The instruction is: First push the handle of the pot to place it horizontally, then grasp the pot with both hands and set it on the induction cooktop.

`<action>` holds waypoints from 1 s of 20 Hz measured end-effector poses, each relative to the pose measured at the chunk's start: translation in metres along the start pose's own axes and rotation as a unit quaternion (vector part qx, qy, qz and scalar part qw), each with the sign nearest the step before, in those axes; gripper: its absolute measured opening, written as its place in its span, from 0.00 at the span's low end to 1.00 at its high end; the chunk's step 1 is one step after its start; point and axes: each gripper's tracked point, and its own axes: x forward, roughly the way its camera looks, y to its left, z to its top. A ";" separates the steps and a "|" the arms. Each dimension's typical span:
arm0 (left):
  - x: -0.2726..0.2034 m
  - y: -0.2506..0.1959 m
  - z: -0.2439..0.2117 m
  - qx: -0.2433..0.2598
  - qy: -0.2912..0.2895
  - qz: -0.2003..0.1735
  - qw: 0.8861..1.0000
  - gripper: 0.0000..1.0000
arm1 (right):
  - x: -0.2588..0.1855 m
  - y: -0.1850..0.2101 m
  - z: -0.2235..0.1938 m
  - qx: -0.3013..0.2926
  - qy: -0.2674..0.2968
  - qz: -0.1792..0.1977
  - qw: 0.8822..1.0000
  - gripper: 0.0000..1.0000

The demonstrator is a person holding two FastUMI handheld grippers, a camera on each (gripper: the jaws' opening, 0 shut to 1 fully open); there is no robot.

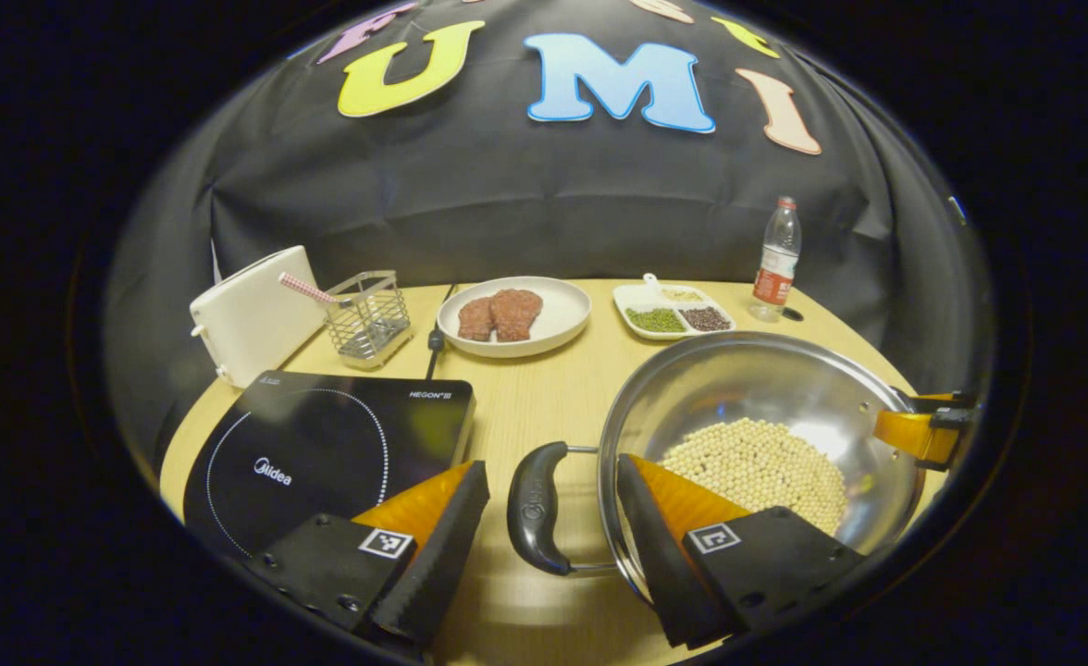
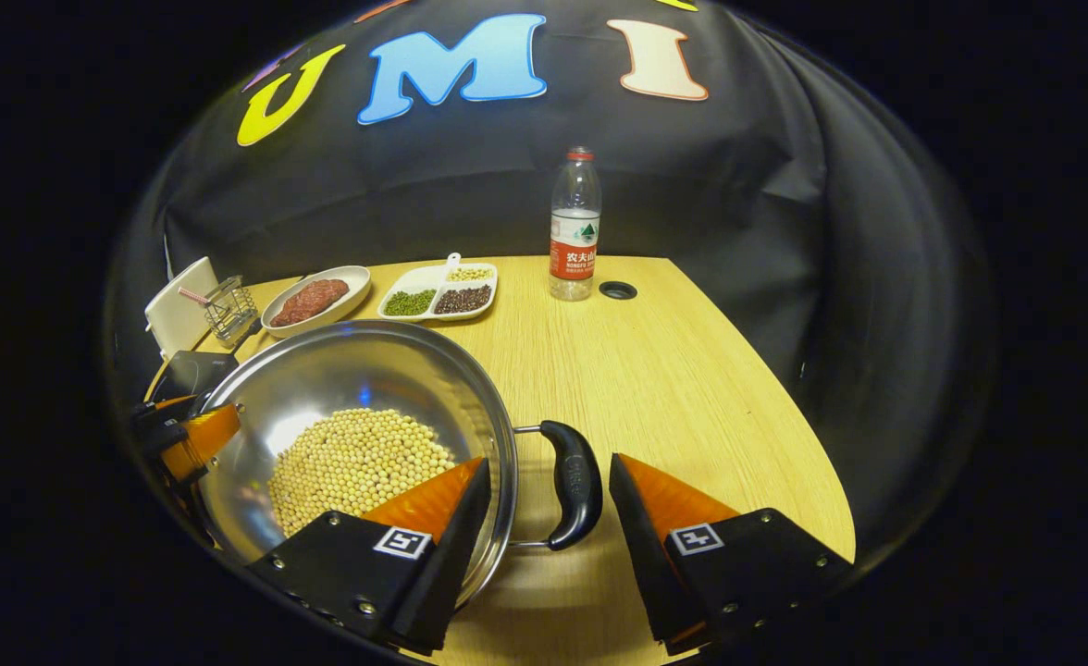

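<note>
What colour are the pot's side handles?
Black, clearest on the pot handle in the right gripper view.

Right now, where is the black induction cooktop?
In the left gripper view, the black induction cooktop lies on the table's left side, left of the steel pot, before the white toaster.

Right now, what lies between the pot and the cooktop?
Bare table, in the left gripper view; the pot has its near handle sticking into that gap toward the cooktop.
</note>
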 end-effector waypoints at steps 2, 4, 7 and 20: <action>0.000 -0.003 -0.002 -0.001 0.002 -0.005 1.000 0.92 | 0.005 0.002 0.001 0.003 -0.001 0.002 1.000 0.63; 0.000 -0.008 -0.001 -0.002 0.000 -0.010 1.000 0.75 | 0.004 0.003 -0.002 0.003 -0.001 0.004 1.000 0.63; 0.001 -0.008 -0.001 0.007 -0.001 -0.005 1.000 0.72 | 0.005 0.003 0.000 0.004 0.002 0.009 1.000 0.59; -0.030 -0.011 0.013 0.007 -0.021 0.008 1.000 0.68 | -0.025 0.003 0.009 -0.027 -0.004 -0.005 1.000 0.54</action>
